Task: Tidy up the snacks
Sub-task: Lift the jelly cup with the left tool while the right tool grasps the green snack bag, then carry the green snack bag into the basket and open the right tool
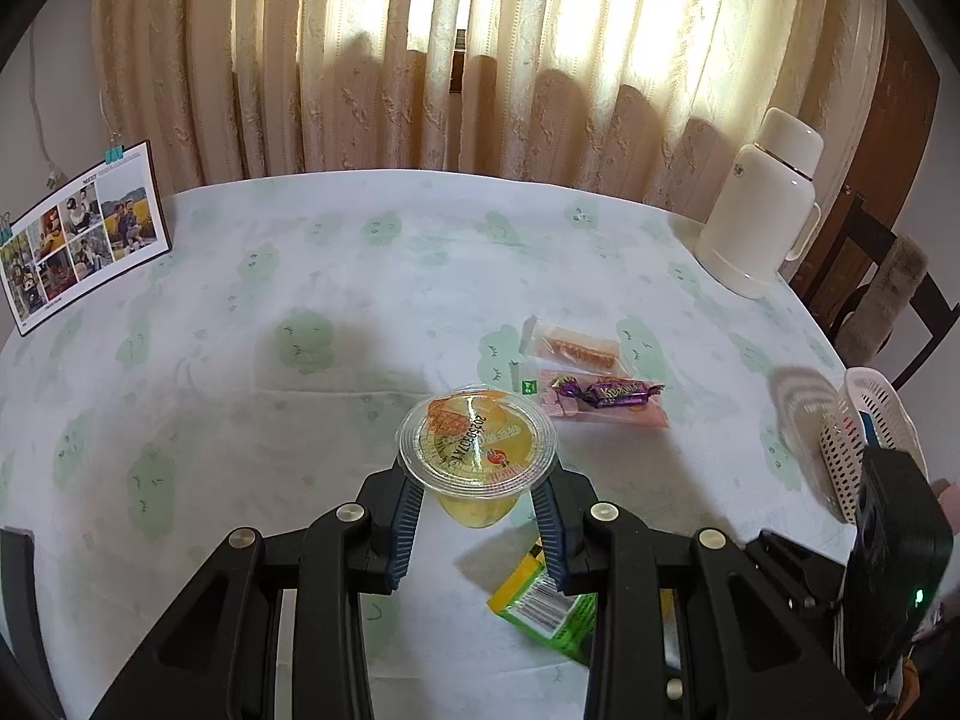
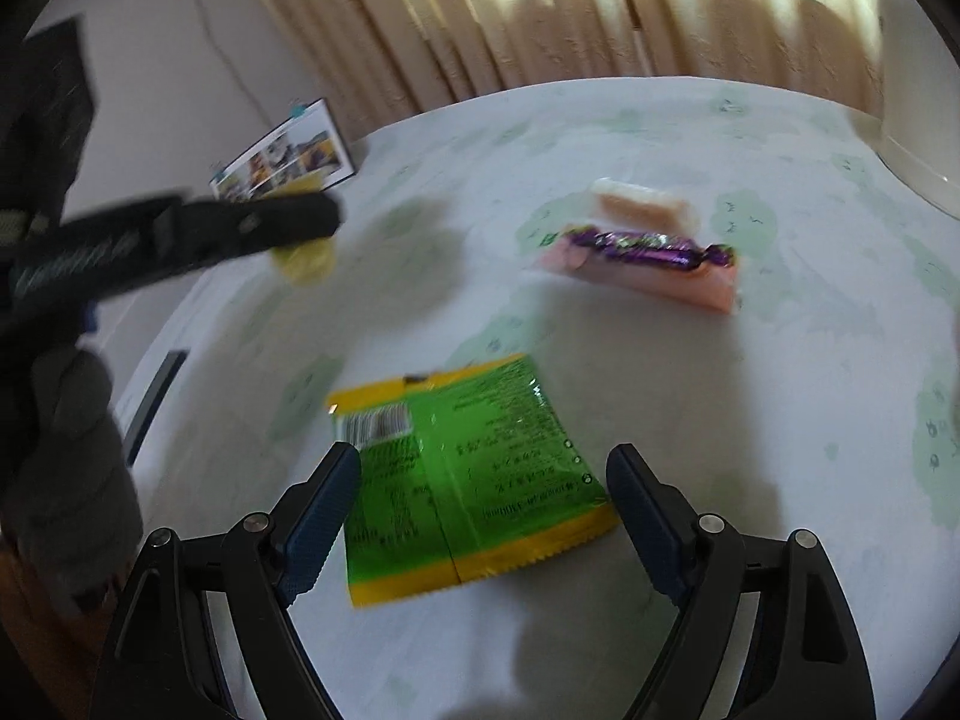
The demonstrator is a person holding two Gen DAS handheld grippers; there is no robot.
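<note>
Between the left tool's (image 1: 480, 531) ribbed blue pads (image 1: 405, 531): clear round jelly cup (image 1: 477, 441) with foil lid, clamped under its rim, upright, off the cloth-covered counter (image 1: 270, 312), tool pitched down. Right tool (image 2: 483, 501), also pitched down, stands wide open, straddling a flat glossy green-yellow packet (image 2: 474, 480) lying on the counter, long axis roughly 11-to-5. Wrapped candies (image 1: 591, 387) at 1 o'clock from the cup; perforated white basket (image 1: 864, 438) at 3 o'clock.

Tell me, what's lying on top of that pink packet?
A purple-wrapped candy lies across the pink packet. Pale cubes show through the packet beside it; whatever sits directly beneath the candy is covered.
</note>
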